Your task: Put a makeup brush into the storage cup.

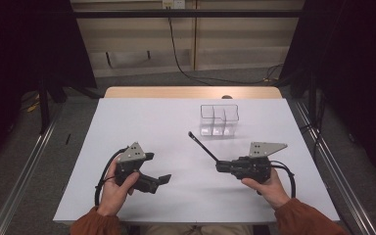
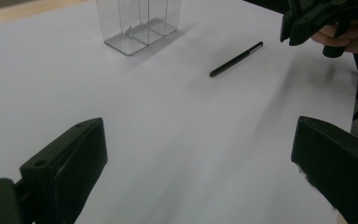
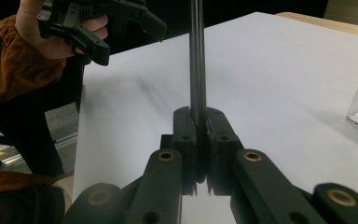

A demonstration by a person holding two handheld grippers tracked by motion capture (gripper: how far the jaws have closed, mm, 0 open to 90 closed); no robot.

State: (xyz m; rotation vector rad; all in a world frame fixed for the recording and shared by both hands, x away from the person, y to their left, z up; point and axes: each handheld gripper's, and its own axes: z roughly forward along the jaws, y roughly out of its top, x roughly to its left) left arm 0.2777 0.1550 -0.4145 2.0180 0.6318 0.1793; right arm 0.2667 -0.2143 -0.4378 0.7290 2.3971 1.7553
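Note:
A slim black pen (image 1: pixel 203 146) sticks out from my right gripper (image 1: pixel 219 165), whose jaws are shut on its near end. It points up-left toward the clear container (image 1: pixel 219 119). In the right gripper view the jaws (image 3: pixel 201 135) clamp the pen (image 3: pixel 196 60), which runs straight ahead. My left gripper (image 1: pixel 156 169) rests low at the front left of the white table, open with nothing between its fingers. The left gripper view shows its jaws (image 2: pixel 200 158) spread wide over bare table, with the pen (image 2: pixel 237 59) and the right gripper (image 2: pixel 307 23) farther off.
The clear plastic container (image 2: pixel 140 21) with several compartments stands upright at the back centre-right of the white table (image 1: pixel 142 122). A wooden strip (image 1: pixel 191 92) edges the table's far side. The left hand and its gripper (image 3: pixel 116 18) appear at the upper left of the right gripper view.

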